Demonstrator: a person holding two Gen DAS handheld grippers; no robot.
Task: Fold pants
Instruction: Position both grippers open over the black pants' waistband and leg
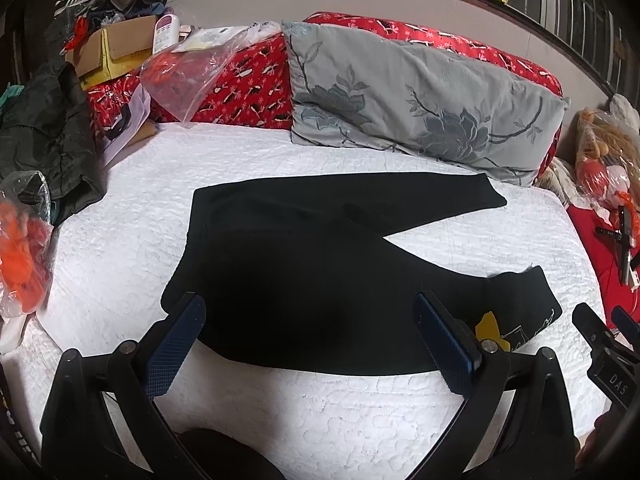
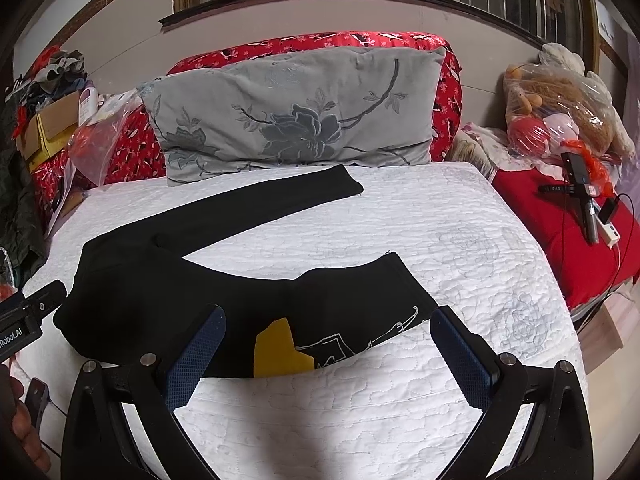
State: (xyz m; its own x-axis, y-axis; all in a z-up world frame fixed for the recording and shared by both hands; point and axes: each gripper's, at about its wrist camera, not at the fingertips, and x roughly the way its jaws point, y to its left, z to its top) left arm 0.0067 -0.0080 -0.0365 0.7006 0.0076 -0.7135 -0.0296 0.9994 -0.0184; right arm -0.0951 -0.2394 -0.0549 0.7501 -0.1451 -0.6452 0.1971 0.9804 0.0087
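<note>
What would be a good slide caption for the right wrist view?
Open right gripper hovering above black pants spread on a white quilted bed.

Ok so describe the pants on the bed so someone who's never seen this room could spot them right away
Start at the white quilted bed, in front of the grey flowered pillow. The black pants lie flat across it, legs spread apart in a V. They are the only dark garment on the white quilt, and the near leg carries a yellow patch with white line drawing.
</note>
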